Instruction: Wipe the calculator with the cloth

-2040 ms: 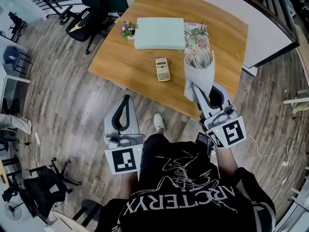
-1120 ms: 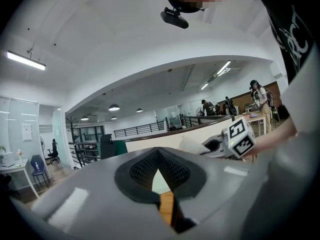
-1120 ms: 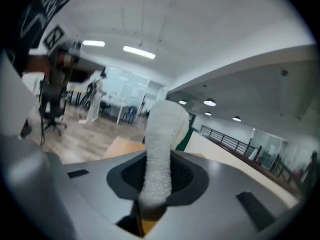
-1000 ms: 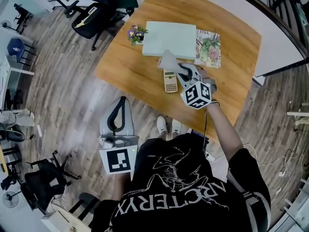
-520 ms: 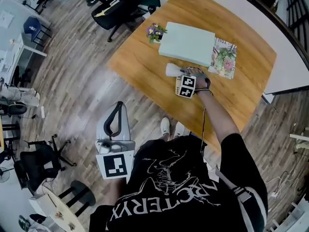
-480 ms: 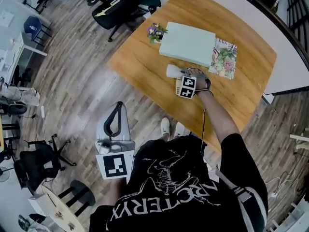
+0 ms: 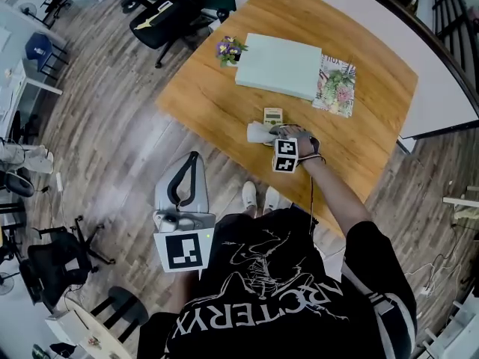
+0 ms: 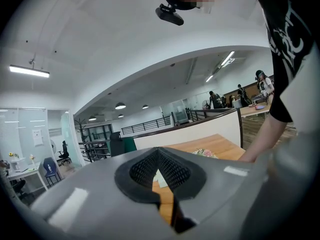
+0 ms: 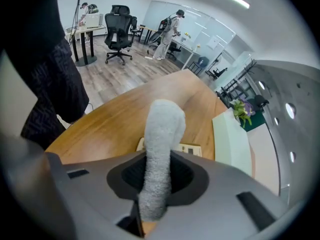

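The beige calculator point(image 7: 273, 115) lies on the wooden table point(image 7: 202, 88); only its far end shows in the head view. A pale grey cloth point(image 7: 259, 132) covers its near end. My right gripper point(image 7: 269, 134) is shut on that cloth and presses it down there. In the right gripper view the cloth point(image 9: 160, 144) stands up between the jaws of the right gripper point(image 9: 156, 186), with the calculator point(image 9: 192, 149) just beyond. My left gripper point(image 7: 192, 160) hangs over the floor by my body, shut on nothing; in its own view the left gripper point(image 8: 159, 171) points level across the room.
A pale green flat box point(image 7: 278, 66) lies behind the calculator. A small pot of purple flowers point(image 7: 227, 49) stands at its left and a floral magazine point(image 7: 336, 90) lies at its right. A black office chair point(image 7: 161, 17) stands beyond the table's far left corner.
The right gripper brought the cloth from beside the table onto the calculator, then dragged it from the far end toward the near end. The left gripper stayed low.
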